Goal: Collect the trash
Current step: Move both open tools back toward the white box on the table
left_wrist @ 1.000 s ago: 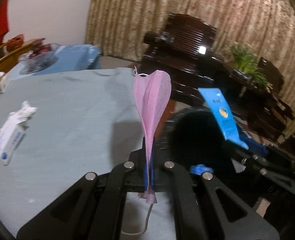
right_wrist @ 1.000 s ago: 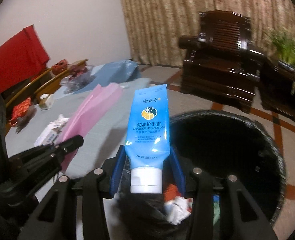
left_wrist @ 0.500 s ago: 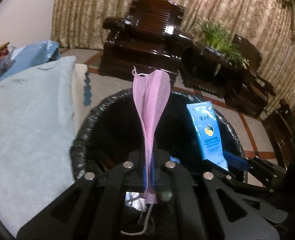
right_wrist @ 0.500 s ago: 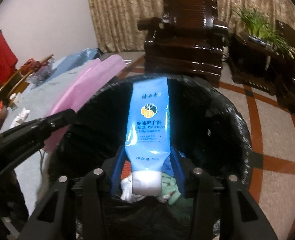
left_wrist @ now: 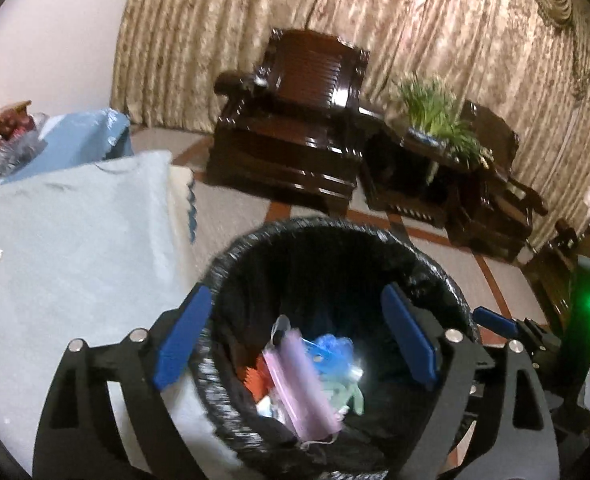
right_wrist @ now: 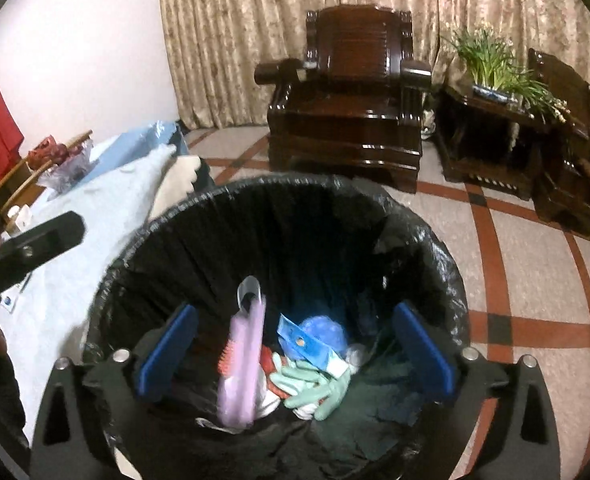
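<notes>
Lined bin (right_wrist: 223, 216) now holds pink mask (right_wrist: 241, 364), blue tube (right_wrist: 309, 344) | left gripper (left_wrist: 295, 344), right gripper (right_wrist: 295, 350) released, empty

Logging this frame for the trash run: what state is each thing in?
left gripper: jaws open, empty, over the bin
right gripper: jaws open, empty, over the bin
trash bin: black-lined, partly filled
pink mask: in the bin
blue hand cream tube: in the bin, on other trash

Released from the left gripper (left_wrist: 295, 344), now spread wide: folded pink face mask (left_wrist: 301, 380), lying in the black-lined round bin (left_wrist: 335, 236). Likewise dropped from the parted right gripper (right_wrist: 295, 360): blue hand-cream tube (right_wrist: 315, 346), at the mask's 3 o'clock.
</notes>
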`<state>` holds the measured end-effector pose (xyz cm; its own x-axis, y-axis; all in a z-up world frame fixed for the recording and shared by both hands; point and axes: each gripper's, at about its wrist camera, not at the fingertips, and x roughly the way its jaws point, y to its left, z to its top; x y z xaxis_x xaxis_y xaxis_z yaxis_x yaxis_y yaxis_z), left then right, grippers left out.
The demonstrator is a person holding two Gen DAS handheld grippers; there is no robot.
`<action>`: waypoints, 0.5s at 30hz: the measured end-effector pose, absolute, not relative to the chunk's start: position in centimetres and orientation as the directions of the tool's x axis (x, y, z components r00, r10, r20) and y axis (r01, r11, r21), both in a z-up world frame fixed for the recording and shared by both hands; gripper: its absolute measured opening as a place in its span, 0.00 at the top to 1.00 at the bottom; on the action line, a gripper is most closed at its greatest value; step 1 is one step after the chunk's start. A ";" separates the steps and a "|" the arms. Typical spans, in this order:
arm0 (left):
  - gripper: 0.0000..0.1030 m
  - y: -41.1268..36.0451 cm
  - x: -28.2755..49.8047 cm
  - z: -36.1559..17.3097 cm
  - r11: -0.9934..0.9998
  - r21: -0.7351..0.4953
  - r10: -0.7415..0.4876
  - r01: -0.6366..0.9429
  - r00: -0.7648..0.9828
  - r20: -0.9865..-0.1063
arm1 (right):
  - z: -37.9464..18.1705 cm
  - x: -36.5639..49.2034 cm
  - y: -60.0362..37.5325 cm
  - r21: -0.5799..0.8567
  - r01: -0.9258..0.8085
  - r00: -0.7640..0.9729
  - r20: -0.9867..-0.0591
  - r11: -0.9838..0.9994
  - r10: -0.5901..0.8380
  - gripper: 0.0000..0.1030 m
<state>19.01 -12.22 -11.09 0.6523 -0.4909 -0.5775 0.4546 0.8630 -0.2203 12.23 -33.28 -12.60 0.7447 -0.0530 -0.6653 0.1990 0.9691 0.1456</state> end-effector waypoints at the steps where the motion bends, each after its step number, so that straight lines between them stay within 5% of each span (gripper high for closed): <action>1: 0.15 -11.6 18.9 -10.7 0.869 -0.214 -0.482 0.446 0.666 -0.569 | -12.3 12.3 -33.1 0.149 0.194 0.751 -0.658 0.970 -0.049 0.06; 15: 0.13 0.1 17.0 -7.9 0.960 -0.132 -0.281 0.249 0.813 -0.511 | -8.5 14.7 -24.9 0.173 0.006 0.820 -0.564 0.985 0.094 0.06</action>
